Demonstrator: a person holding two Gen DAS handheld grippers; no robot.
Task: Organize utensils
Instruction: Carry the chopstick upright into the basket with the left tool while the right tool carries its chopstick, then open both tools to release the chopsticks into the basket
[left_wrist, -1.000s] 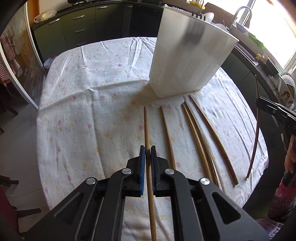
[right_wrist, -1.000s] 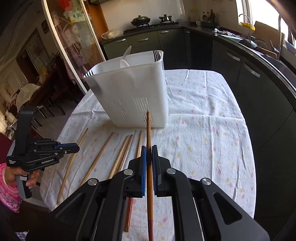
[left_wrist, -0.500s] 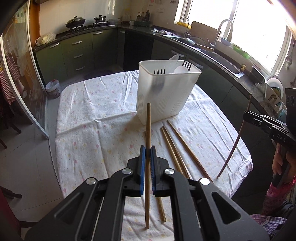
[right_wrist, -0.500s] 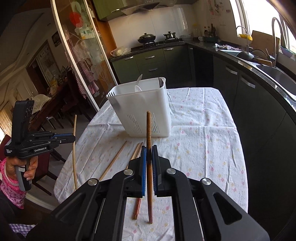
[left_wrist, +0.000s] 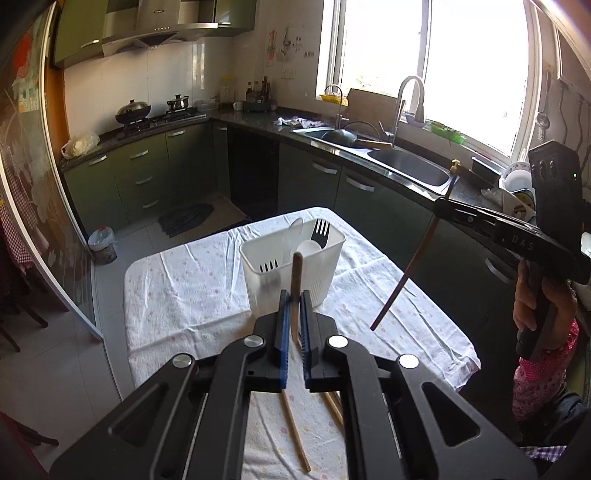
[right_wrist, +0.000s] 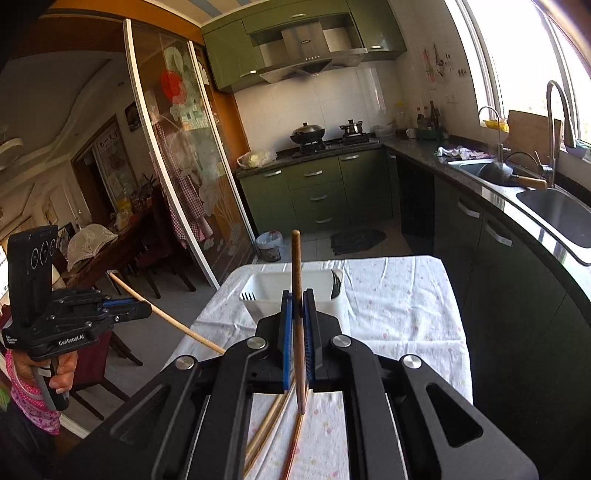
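Left claw (left_wrist: 292, 325) pinches a pale chopstick (left_wrist: 295, 280), right claw (right_wrist: 298, 325) a dark chopstick (right_wrist: 297, 295), both up over the table (left_wrist: 177, 295). White caddy (left_wrist: 291, 273) w/ forks stands ahead; more sticks (left_wrist: 295, 435) lie on the cloth.

- Left tongs (left_wrist: 292, 302): matte black plastic body, angular arms with triangular cut-outs, blue ribbed pads (left_wrist: 283, 332) lining the inner faces of the fingers.
- Silver round screw heads sit at the arm joints.
- Right tongs (right_wrist: 297, 301): same black frame, blue pads (right_wrist: 285, 332) and silver screws.
- Seen side-on, each unit has a pistol-style grip and an upright black box on top; white lettering reads "GenRobot.AI" on one, "DAS" on the other.
- Right hand (left_wrist: 532, 295) and left hand (right_wrist: 55, 373): bare skin, pink patterned sleeves.
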